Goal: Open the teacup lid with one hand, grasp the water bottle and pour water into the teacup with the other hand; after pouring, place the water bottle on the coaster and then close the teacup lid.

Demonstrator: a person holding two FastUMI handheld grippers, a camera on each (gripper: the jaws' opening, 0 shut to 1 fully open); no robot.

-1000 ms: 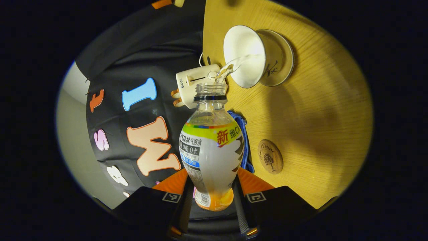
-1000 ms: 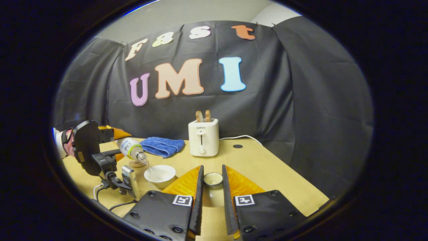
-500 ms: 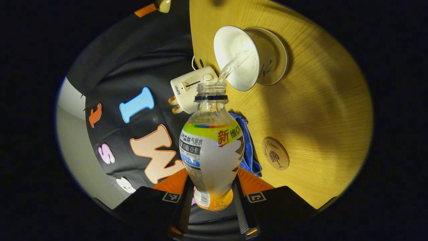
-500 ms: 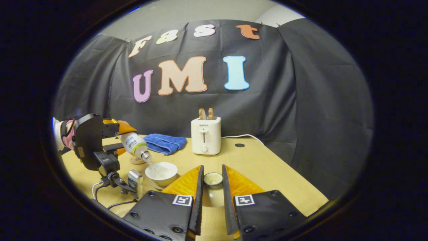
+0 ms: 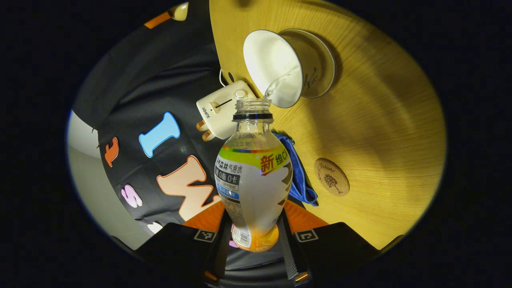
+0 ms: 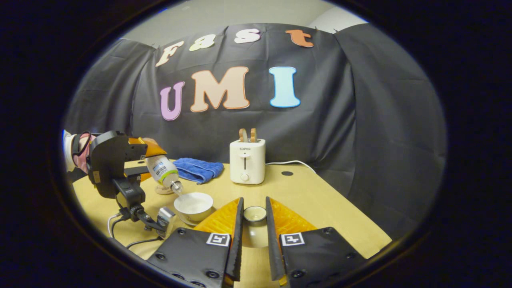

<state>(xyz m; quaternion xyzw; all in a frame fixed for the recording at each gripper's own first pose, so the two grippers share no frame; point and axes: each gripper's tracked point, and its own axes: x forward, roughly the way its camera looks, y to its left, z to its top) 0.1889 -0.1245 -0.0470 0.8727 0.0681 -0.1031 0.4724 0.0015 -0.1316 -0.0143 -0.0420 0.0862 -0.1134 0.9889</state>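
Two grippers: both were holding task items.
Left gripper (image 5: 256,236): clamped on the water bottle (image 5: 253,180), fingers pressing its lower body from both sides.
Right gripper (image 6: 252,234): closed narrowly on the teacup lid (image 6: 255,214), held clear of the table (image 6: 320,204).
Water bottle: uncapped, long axis running straight out from the left gripper, neck tipped down at the teacup (image 5: 276,66); seen from the right gripper view (image 6: 163,172) it slanted mouth-down toward the cup (image 6: 193,205).
Stream: a thin run of water passed from the mouth over the near rim into the bowl.
Teacup: white, open, standing on its saucer on the table, just ahead of the bottle mouth.
Key relation: the coaster (image 5: 331,182) lay on the table to the side of the bottle, near the blue towel (image 5: 301,180), well apart from the teacup (the bottle would have to be righted before going there).
Nearer hand: the left gripper, already carrying the bottle, was the one placed to reach the coaster.
Change: compared with a second before, the bottle stood steeper and the stream looked thinner; the lid stayed in the right gripper's hold.
Also present: white toaster (image 6: 247,161) at the back of the table.
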